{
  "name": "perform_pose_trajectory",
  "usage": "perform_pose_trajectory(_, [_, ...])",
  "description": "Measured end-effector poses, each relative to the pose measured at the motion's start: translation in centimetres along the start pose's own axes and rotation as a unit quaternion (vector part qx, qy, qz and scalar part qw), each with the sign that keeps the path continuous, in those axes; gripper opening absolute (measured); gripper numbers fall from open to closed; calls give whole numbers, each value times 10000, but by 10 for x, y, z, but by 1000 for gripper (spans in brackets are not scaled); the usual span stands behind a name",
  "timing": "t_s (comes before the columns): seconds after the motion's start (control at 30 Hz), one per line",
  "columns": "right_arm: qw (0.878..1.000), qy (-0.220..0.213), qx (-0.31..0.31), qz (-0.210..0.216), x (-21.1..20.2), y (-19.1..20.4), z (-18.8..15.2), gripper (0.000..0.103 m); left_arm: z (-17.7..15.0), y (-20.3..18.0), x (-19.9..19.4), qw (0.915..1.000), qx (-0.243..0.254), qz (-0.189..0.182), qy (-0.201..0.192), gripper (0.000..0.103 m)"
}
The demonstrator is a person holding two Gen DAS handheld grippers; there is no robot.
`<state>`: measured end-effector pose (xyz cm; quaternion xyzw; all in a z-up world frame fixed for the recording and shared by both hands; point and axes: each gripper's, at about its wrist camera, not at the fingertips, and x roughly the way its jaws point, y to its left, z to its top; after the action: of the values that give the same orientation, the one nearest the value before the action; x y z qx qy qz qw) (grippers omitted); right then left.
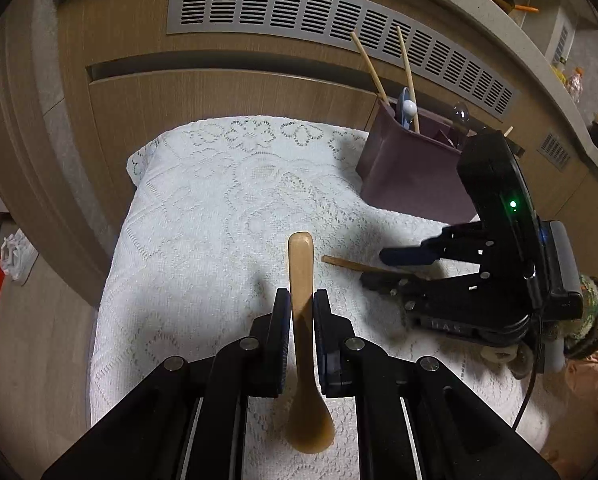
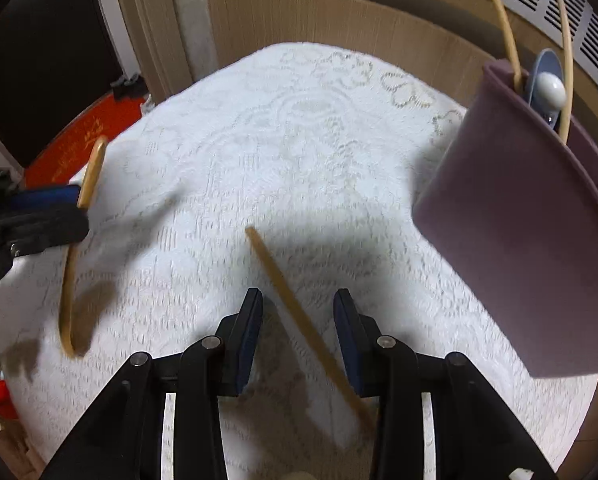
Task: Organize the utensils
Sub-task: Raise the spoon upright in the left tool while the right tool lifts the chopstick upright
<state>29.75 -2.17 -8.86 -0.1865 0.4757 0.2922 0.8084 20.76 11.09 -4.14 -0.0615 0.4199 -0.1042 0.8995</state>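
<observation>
A wooden spoon (image 1: pixel 302 280) is clamped by its handle in the left gripper (image 1: pixel 301 312) above the white cloth (image 1: pixel 203 216). The right gripper (image 2: pixel 298 320) is held with jaws apart around a chopstick (image 2: pixel 295 312) lying on the cloth, near the purple holder (image 2: pixel 531 240) at far right.

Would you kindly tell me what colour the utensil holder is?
The utensil holder is a dusty purple, a mauve shade. It shows best in the right wrist view.
</observation>
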Motion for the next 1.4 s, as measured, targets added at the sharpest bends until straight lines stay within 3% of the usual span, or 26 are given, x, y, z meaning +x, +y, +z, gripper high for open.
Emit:
perform_pose_trajectory(0.07, [9999,86,62,-39,-4,-2,-2,11,0,-2,-1,10000,27,-20,-16,12])
perform_pose_trajectory(0.13, [9999,91,127,-3,-8,-2,-6,5,0,-4,-1,10000,55,-41,-29,12])
perform_pose_trajectory(0.2, [9993,29,340,-157,-18,-7,-19,5,0,-7,-2,9999,77,-78,-38,12])
perform_pose_trajectory(0.4, [9933,-371,1098,31,-62,-36,-57,5,0,-26,-9,9995,249,-151,-85,12])
perform_pose_trajectory(0.7, [9819,-1113,1516,-209,-140,-51,-101,5,1,-68,-35,9973,555,-322,-358,12])
perform_pose_trajectory(0.9, [9708,-1610,1762,-228,-178,-58,-114,5,13,-92,-50,9946,736,-420,-593,12])
perform_pose_trajectory(1.07, [9562,-2219,1901,-182,-215,-65,-107,5,43,-115,-70,9891,941,-578,-977,12])
perform_pose_trajectory(1.2, [9441,-2734,1818,-306,-250,-70,-87,5,87,-133,-93,9801,1135,-643,-1497,12])
perform_pose_trajectory(1.4, [9084,-3732,1692,-830,-314,-95,-39,5,156,-153,-116,9659,1246,-667,-2169,12])
